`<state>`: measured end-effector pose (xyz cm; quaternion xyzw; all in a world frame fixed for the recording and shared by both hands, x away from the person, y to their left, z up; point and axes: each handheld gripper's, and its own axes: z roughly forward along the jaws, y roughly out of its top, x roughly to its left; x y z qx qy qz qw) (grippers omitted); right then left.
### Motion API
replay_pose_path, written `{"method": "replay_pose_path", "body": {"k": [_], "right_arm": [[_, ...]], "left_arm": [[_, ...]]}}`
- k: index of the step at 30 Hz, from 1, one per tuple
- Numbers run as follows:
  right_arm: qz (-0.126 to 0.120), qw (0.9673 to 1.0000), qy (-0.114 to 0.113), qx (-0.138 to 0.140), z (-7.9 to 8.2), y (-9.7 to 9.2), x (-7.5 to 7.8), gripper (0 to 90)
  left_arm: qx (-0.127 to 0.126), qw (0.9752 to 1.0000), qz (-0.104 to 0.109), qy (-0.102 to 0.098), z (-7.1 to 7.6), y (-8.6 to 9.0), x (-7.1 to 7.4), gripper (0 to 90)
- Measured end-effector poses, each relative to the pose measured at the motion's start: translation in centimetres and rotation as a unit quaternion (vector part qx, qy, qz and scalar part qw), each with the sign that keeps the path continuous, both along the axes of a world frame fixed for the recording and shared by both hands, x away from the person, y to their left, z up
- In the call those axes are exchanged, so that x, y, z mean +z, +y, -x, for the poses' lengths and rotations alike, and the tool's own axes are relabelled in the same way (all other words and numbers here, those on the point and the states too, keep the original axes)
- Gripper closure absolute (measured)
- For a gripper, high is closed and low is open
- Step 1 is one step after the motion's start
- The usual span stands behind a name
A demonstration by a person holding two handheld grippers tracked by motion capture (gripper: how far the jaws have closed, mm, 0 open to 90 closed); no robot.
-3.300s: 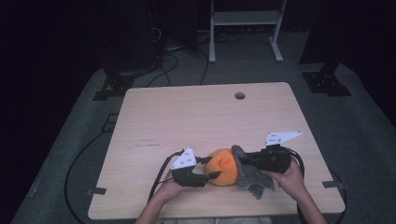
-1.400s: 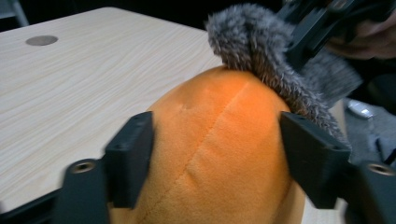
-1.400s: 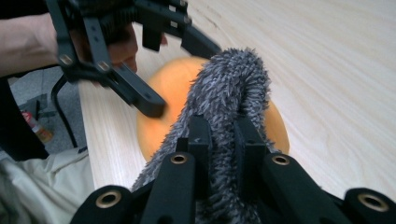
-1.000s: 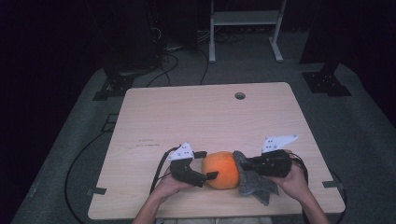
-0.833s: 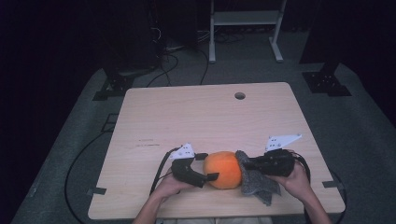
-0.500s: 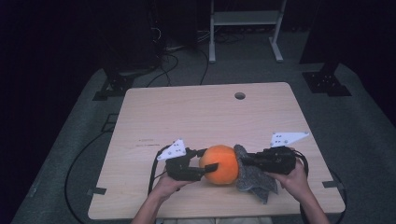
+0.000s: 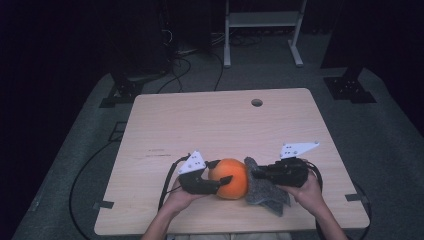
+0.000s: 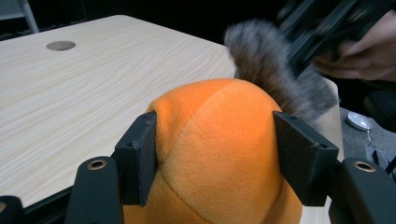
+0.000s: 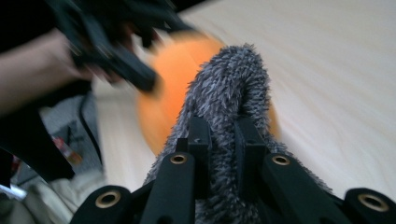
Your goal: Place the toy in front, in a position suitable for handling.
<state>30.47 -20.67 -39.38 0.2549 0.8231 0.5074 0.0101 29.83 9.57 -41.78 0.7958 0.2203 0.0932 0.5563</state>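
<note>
An orange plush ball [image 7: 231,178] sits near the front of the wooden table [image 7: 210,125]. My left gripper [image 7: 220,172] holds it from the left, one jaw on each side of the ball [image 8: 219,154]. A grey furry cloth [image 7: 264,190] lies against the ball's right side and trails toward the table's front. My right gripper [image 7: 256,172] is shut on a fold of that cloth [image 9: 229,93], which bulges up between its jaws. The left gripper [image 9: 112,42] shows blurred in the right gripper view, against the ball [image 9: 168,79].
A round cable hole [image 7: 257,102] lies near the table's far edge. A white metal stand [image 7: 260,25] and cables [image 7: 190,55] are on the grey floor beyond. Both hands rest close to the table's front edge.
The ball and both grippers have shifted slightly away from the front edge and turned. The left gripper's plate has swung left, and the cloth has followed the right gripper.
</note>
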Motion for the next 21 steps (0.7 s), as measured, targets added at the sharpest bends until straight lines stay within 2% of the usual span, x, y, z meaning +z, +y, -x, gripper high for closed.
{"method": "replay_pose_path", "body": {"k": [1, 2, 4, 5, 6, 7, 8, 9, 11, 13, 15, 16, 19, 21], "right_arm": [[-0.006, 0.9999, -0.006, 0.006, 0.2, 0.4, 0.4, 79.1], [-0.003, 0.9999, -0.011, 0.009, 0.4, 0.8, 0.5, 79.1], [0.021, 0.9997, -0.011, 0.009, 0.3, 1.4, -0.1, 79.1], [0.023, 0.9997, 0.000, 0.012, 0.1, 1.4, -0.7, 79.1], [0.021, 0.9997, 0.011, 0.012, -0.1, 1.3, -1.2, 79.1], [0.019, 0.9996, 0.017, 0.013, -0.1, 1.1, -1.4, 79.1], [0.019, 0.9996, 0.019, 0.012, -0.1, 0.9, -1.5, 79.1], [0.021, 0.9996, 0.017, 0.011, -0.1, 0.7, -1.5, 79.1], [0.018, 0.9996, 0.021, 0.009, -0.2, 0.6, -1.6, 79.0], [0.020, 0.9995, 0.024, 0.006, -0.4, 0.4, -1.7, 78.9], [0.018, 0.9993, 0.033, -0.002, -0.8, 0.0, -2.1, 78.9], [0.023, 0.9990, 0.038, -0.010, -0.9, -0.4, -2.3, 78.9], [0.069, 0.9961, 0.042, -0.037, -1.2, -1.1, -3.0, 79.0], [0.064, 0.9963, 0.044, -0.038, -1.0, -1.4, -2.8, 79.0]], "left_arm": [[-0.001, 1.0000, -0.002, -0.002, 0.1, -0.3, 0.1, 35.1], [-0.004, 1.0000, -0.006, -0.006, 0.3, -0.4, 0.1, 34.5], [-0.012, 0.9998, -0.009, -0.012, 0.5, -0.4, 0.3, 29.4], [-0.016, 0.9998, -0.002, -0.015, 0.4, -0.2, 0.5, 25.9], [-0.021, 0.9996, 0.015, -0.011, 0.3, 0.2, 0.6, 23.5], [-0.024, 0.9991, 0.035, -0.004, 0.0, 0.6, 0.6, 20.6], [-0.022, 0.9987, 0.045, 0.008, -0.2, 0.9, 0.5, 18.7], [-0.019, 0.9989, 0.040, 0.018, -0.5, 1.0, 0.3, 17.5], [-0.020, 0.9991, 0.017, 0.034, -0.8, 0.7, -0.5, 16.5], [-0.020, 0.9990, 0.017, 0.038, -0.9, 0.5, -1.1, 19.7], [-0.013, 0.9991, 0.012, 0.038, -0.9, 0.4, -1.0, 25.0], [-0.011, 0.9991, 0.010, 0.039, -0.9, 0.3, -1.0, 25.5], [-0.009, 0.9991, 0.012, 0.038, -0.9, 0.5, -1.0, 25.7], [-0.004, 0.9987, 0.019, 0.046, -1.0, 0.7, -1.1, 25.7]]}}
